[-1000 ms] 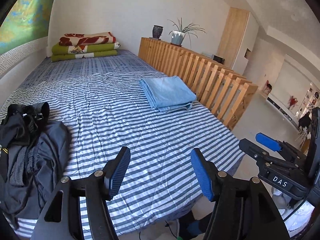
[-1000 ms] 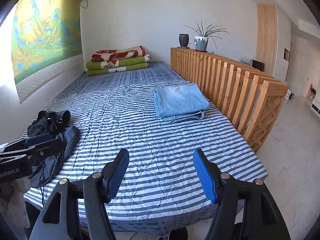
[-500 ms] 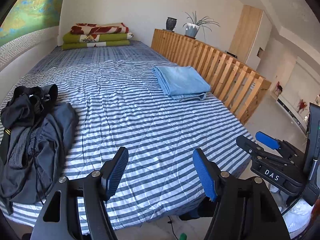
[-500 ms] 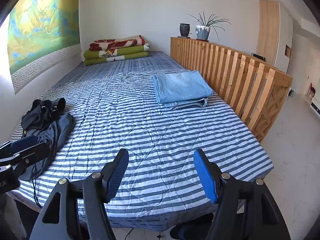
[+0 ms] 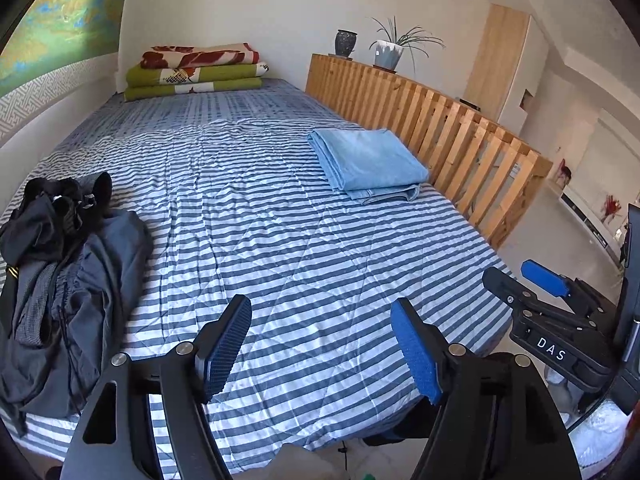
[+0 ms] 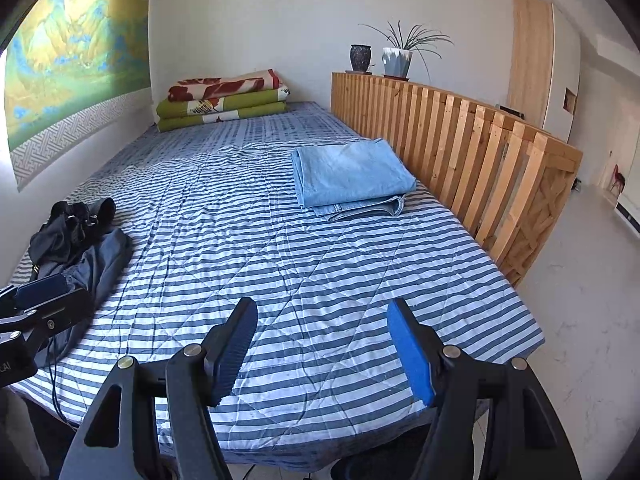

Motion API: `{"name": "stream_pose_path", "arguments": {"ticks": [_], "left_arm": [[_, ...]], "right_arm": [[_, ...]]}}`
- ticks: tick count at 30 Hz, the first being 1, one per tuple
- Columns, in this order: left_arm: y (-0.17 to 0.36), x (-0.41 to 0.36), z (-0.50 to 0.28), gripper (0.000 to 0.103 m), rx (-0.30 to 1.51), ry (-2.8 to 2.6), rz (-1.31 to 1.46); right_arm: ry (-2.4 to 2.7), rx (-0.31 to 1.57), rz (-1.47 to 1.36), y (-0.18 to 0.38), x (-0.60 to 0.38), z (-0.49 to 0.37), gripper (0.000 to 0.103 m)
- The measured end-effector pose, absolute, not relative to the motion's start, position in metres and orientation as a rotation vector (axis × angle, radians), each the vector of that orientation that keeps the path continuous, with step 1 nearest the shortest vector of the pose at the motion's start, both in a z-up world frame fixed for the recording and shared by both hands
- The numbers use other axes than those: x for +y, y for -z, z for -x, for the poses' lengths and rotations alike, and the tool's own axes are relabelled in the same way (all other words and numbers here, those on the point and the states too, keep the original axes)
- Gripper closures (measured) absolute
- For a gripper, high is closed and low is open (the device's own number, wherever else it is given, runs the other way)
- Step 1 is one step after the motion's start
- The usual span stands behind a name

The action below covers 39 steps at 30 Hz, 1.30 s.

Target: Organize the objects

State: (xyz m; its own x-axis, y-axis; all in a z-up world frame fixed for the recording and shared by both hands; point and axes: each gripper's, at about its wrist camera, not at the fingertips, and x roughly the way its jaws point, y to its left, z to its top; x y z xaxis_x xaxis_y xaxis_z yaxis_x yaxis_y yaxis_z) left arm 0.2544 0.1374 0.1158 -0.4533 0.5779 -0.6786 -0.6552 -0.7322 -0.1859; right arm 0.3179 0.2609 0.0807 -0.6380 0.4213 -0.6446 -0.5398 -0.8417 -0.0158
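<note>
Both grippers hang over the foot of the bed [image 5: 320, 216], a long mattress under a blue-and-white striped quilted cover. The left gripper [image 5: 320, 344], black with blue ribbed pads, has its jaws wide apart with nothing between them, only striped cover showing through the gap; they have just been opening further. The right gripper [image 6: 322, 346], same build, also stands with its jaws well parted and empty.

On the left side of the bed lies a crumpled heap of dark grey and black clothing [image 5: 60, 280], loose, with cords trailing toward the edge; in the right wrist view the same heap [image 6: 80, 240] sits just beyond the left gripper's tip. Across the bed, near the slatted wooden railing [image 5: 440, 128], rests a neatly folded light blue cloth [image 5: 368, 164] on top of folded denim, well apart from the heap.

At the far end against the wall, a stack of folded blankets [image 6: 224, 98], green below, red-patterned on top. On the railing's end stand a dark vase [image 6: 360, 57] and a potted spiky plant [image 6: 398, 58]. A green-and-gold landscape hanging [image 6: 76, 56] covers the left wall.
</note>
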Motion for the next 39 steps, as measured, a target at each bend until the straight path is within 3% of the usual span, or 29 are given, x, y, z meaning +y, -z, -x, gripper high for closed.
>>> {"name": "stream_pose_path", "arguments": {"ticks": [21,39], "left_arm": [[-0.107,0.148,-0.247,0.028,0.154,-2.177,0.987],[-0.139,0.154,-0.232,0.027,0.188,-2.137,0.975]], "right_arm": [[-2.426,0.242,0.912,-0.075,0.265,-0.308,0.039],[-2.406,0.247,0.928,-0.094,0.261,-0.294,0.039]]}}
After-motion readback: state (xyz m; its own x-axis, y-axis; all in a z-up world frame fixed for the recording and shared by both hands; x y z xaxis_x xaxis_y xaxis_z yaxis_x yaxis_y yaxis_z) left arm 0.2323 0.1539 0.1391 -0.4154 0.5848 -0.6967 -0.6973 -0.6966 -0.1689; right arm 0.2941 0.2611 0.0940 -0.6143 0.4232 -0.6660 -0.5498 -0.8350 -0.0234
